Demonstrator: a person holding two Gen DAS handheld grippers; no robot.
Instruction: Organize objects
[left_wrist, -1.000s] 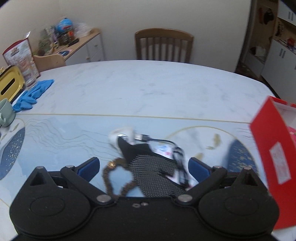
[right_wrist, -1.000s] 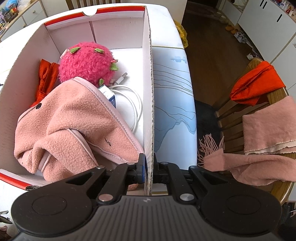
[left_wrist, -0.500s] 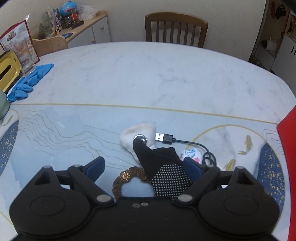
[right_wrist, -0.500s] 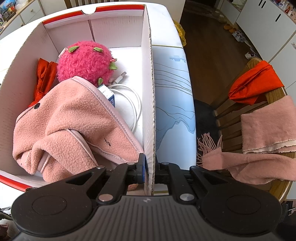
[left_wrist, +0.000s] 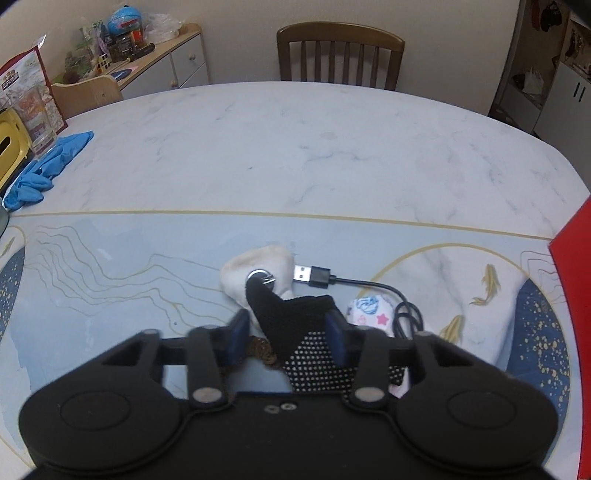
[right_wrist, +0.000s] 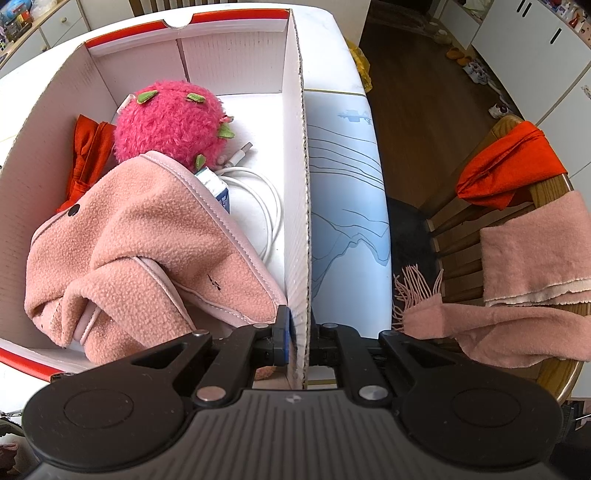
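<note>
Left gripper (left_wrist: 287, 334): half closed around the black dotted glove (left_wrist: 299, 332); its blue pads sit at either side of the fabric, and whether they already press it cannot be told.
Black dotted glove: on the table (left_wrist: 295, 147), lying over a white sock (left_wrist: 258, 266), with a metal ring (left_wrist: 260, 276) at its tip.
Bead bracelet (left_wrist: 263, 350): just beside the glove, partly hidden behind the left finger.
USB cable (left_wrist: 354, 282): black, plug bare, coiled to the glove's right beside a small printed pouch (left_wrist: 371, 310) with stars.
Right gripper (right_wrist: 300, 341): clenched on the side wall of the cardboard box (right_wrist: 297, 192).
Box contents: pink plush fruit (right_wrist: 170, 118), pink fleece garment (right_wrist: 140, 254), white cable (right_wrist: 262, 206), red cloth (right_wrist: 88, 147).
Writing: a small carton (right_wrist: 218, 190) under the fleece carries print too small to read; a red snack bag (left_wrist: 29, 96) at the table's far left, lettering illegible.
Chair (right_wrist: 517, 229): draped with pink and red cloths.
</note>
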